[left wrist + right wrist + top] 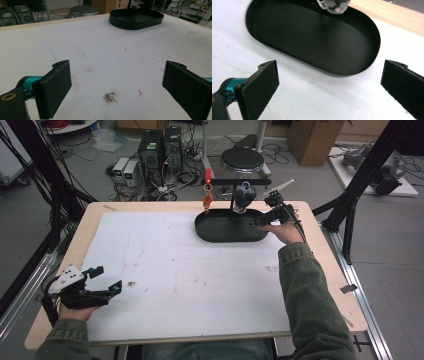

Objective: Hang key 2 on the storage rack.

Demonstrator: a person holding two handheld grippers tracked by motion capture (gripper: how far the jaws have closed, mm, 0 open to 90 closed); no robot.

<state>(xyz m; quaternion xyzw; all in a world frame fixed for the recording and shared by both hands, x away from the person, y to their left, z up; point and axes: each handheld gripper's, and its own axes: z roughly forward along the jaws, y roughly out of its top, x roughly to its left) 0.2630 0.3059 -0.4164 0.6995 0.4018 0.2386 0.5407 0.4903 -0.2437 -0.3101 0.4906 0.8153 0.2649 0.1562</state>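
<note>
Left gripper (106, 279) released over bare white mat (175, 270); right gripper (260, 220) released at black tray (220, 237) rim.

Even, diffuse overhead light is seen on the white tabletop (190, 270) with only faint, soft shadows, the high view being slightly soft and grainy, while in the right gripper view the near rim of the black tray (312, 42) is smeared by blur and a dull sheen is carried inside it.

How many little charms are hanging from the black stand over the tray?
2. An orange charm hangs near the left end of the stand's bar; a dark round one hangs above the black tray. Others may be hidden.
</note>
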